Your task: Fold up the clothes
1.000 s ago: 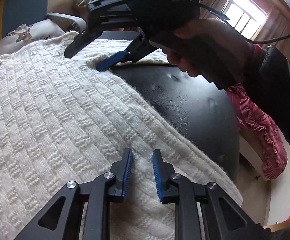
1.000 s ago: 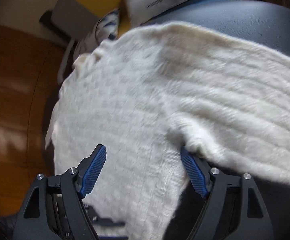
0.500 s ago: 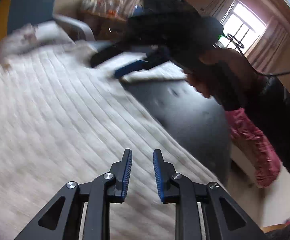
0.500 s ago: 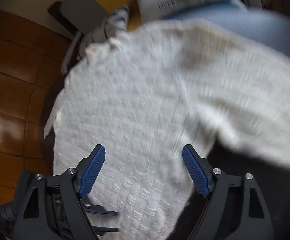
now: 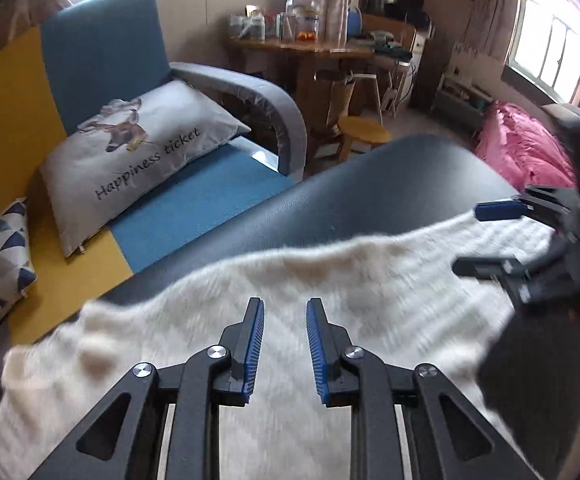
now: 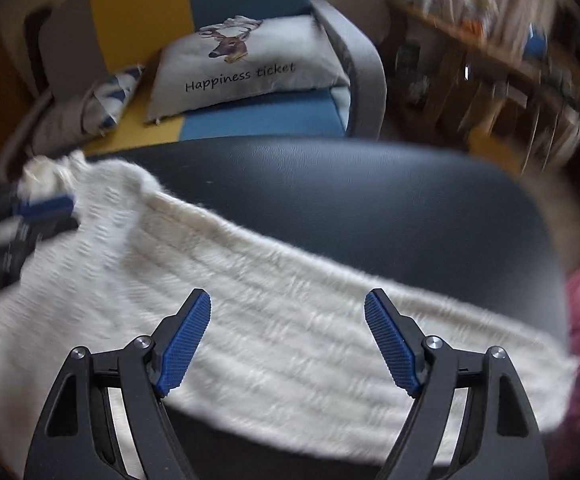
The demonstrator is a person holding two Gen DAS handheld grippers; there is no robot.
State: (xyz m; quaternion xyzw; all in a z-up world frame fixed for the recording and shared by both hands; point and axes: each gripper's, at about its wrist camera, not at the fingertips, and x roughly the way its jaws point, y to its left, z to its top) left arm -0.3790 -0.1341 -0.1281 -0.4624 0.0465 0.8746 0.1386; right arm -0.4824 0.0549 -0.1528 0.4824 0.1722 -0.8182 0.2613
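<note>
A cream knit sweater [image 5: 329, 280] lies spread across a black padded surface [image 5: 389, 184], blurred by motion. My left gripper [image 5: 286, 320] hovers just over the sweater, its blue pads a narrow gap apart with nothing between them. At the right edge of the left wrist view my right gripper [image 5: 467, 240] is open above the sweater's right end. In the right wrist view the sweater [image 6: 290, 320] is a wide band under my right gripper [image 6: 288, 320], which stands wide open and holds nothing. The left gripper [image 6: 56, 216] shows at the left edge, by the sweater's bunched corner.
Beyond the black surface [image 6: 349, 200] stands a blue and yellow sofa [image 5: 102, 52] with a grey "Happiness ticket" cushion [image 5: 142, 140]. A wooden table [image 5: 309, 52] with jars and a small yellow stool [image 5: 363, 130] stand behind. A pink cloth pile [image 5: 517, 144] lies at the right.
Both cameras have swung up and round to face the sofa. The right gripper has left the sweater's edge that it straddled and now hovers open over the sweater. The left gripper's gap is unchanged.
</note>
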